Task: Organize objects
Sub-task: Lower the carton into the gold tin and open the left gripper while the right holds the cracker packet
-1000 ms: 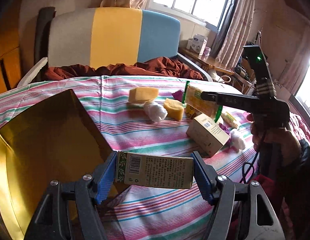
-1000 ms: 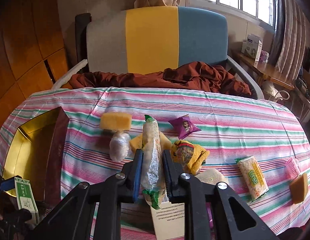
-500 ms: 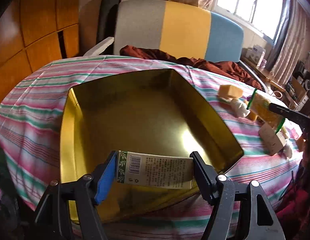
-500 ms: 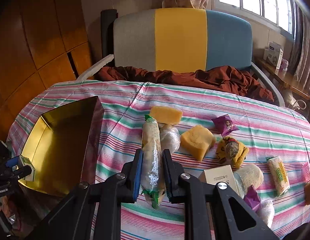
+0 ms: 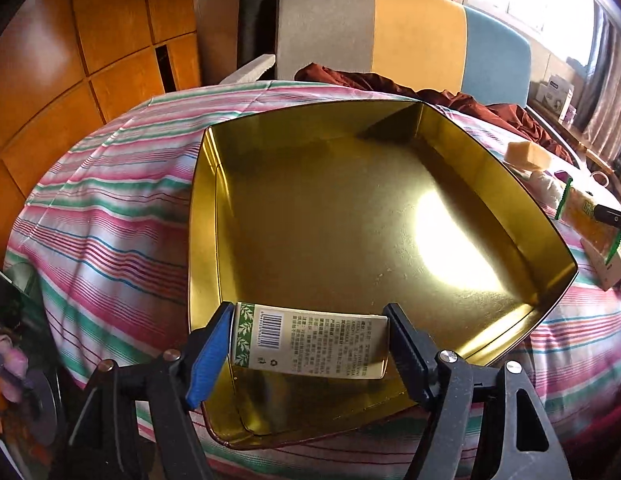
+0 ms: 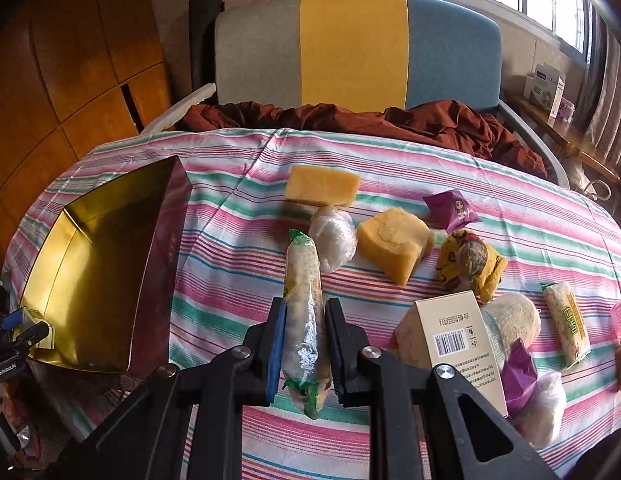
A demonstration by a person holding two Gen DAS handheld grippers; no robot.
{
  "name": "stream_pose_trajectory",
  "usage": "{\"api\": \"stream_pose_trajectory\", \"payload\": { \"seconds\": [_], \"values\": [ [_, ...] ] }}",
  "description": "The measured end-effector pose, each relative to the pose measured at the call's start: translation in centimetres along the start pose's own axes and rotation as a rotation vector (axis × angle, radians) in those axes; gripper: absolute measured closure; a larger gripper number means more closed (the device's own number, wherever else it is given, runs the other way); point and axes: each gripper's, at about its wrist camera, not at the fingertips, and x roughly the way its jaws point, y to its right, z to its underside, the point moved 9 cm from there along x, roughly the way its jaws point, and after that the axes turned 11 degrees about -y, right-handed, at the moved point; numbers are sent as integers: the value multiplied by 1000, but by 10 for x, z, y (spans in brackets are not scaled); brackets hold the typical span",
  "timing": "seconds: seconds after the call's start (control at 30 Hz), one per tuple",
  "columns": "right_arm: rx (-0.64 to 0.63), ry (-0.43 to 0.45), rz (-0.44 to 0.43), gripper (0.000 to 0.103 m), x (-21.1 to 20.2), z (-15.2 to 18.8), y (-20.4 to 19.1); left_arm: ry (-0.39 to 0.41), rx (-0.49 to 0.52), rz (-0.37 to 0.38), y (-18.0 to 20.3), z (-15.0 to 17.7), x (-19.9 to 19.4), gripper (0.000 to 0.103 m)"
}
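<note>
A gold tin box lies open on the striped table; it also shows at the left in the right wrist view. My left gripper is shut on a small beige carton with a barcode and holds it over the tin's near edge. My right gripper is shut on a long clear-wrapped snack roll above the table, right of the tin. The roll also shows at the right edge of the left wrist view.
Loose on the cloth: two yellow sponge blocks, a clear-wrapped ball, a purple packet, a yellow toy, a beige carton, a wrapped biscuit bar. A striped chair stands behind.
My left gripper swung left with the carton, from above the cloth to over the tin's near edge. My right gripper, holding the roll, drifted left toward the tin.
</note>
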Motion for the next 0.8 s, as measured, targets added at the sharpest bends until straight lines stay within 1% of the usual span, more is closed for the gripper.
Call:
{"api": "stream_pose_trajectory", "payload": {
  "seconds": [0.23, 0.4, 0.53, 0.67, 0.7, 0.8],
  "values": [
    [7, -36, 19, 84, 14, 7, 6, 61, -51, 34, -4, -2, -17, 22],
    [6, -52, 32, 84, 17, 8, 5, 95, -79, 22, -14, -6, -35, 19],
    [10, -32, 22, 84, 7, 2, -2, 121, -91, 15, -18, -7, -48, 15],
    [-28, 24, -12, 85, -17, -13, -29, 137, -111, 24, -26, -7, -56, 14],
    [-46, 42, -24, 91, -24, -19, -40, 141, -119, 26, -28, -6, -58, 14],
    [-121, 91, -54, 91, -44, -34, -77, 151, -155, 34, -40, -3, -63, 13]
  ]
}}
